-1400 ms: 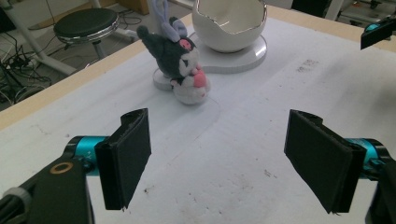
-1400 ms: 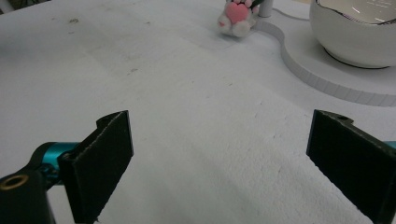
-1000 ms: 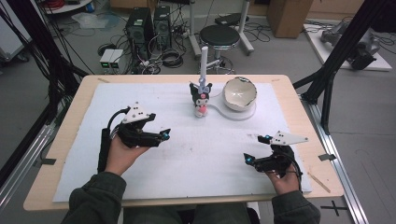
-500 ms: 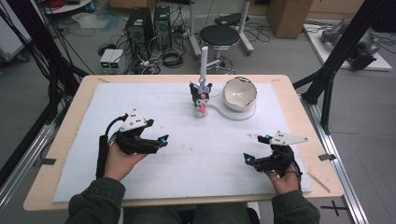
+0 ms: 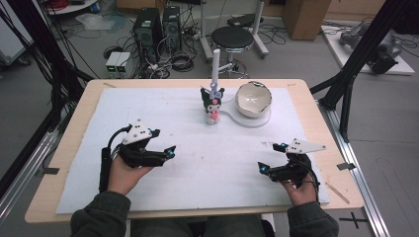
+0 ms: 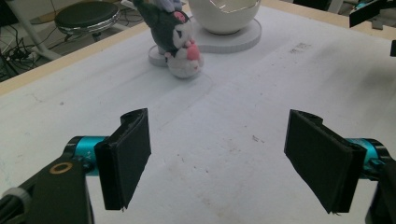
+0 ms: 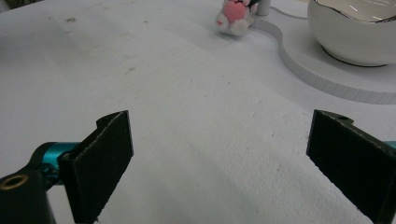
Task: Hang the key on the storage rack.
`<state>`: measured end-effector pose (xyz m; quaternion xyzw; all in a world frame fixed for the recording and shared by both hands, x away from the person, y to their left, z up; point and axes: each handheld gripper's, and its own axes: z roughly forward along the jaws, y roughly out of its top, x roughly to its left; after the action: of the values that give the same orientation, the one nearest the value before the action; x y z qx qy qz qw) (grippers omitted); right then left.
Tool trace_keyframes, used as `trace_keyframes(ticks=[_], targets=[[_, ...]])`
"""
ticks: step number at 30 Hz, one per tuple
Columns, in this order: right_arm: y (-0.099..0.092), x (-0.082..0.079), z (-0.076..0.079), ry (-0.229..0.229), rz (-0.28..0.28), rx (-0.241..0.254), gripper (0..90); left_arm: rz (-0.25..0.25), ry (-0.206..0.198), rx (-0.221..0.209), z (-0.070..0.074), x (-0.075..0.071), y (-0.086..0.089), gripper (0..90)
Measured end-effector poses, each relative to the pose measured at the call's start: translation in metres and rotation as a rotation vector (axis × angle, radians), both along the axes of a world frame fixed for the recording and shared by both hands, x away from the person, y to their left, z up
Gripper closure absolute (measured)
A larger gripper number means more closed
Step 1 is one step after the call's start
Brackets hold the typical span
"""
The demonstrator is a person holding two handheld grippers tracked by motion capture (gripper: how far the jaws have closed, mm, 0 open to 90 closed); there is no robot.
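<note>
A small black, white and pink plush toy (image 5: 213, 105) stands at the far middle of the white mat, at the foot of a thin white post (image 5: 216, 61). To its right a white bowl with a jagged rim (image 5: 253, 98) rests on a flat white base (image 5: 247, 120). My left gripper (image 5: 165, 145) hovers over the mat's near left, open, with nothing between its pads (image 6: 126, 158). My right gripper (image 5: 271, 157) is at the near right, also open and empty. The left gripper view has the plush toy (image 6: 177, 42) and the bowl (image 6: 224, 14) ahead. The right gripper view has the plush toy (image 7: 233, 16) and the bowl (image 7: 355, 32) ahead.
The white mat (image 5: 197, 163) covers most of the wooden table (image 5: 64, 148). A black stool (image 5: 238, 37), computer cases and cables stand on the floor beyond the far edge. Black frame posts (image 5: 346, 94) rise at both sides.
My left gripper has drifted a little toward the near edge of the table. The right gripper, the plush toy and the bowl have stayed put.
</note>
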<state>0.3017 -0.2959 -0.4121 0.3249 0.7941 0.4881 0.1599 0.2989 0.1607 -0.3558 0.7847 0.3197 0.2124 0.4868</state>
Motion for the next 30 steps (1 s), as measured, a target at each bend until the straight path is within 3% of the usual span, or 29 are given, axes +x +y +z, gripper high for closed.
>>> trace_keyframes(ticks=[30], targets=[[0.0, 0.0, 0.0, 0.0, -0.006, -0.002, 6.2, 0.03, -0.031, -0.025, -0.006, -0.023, 0.017, 22.9]])
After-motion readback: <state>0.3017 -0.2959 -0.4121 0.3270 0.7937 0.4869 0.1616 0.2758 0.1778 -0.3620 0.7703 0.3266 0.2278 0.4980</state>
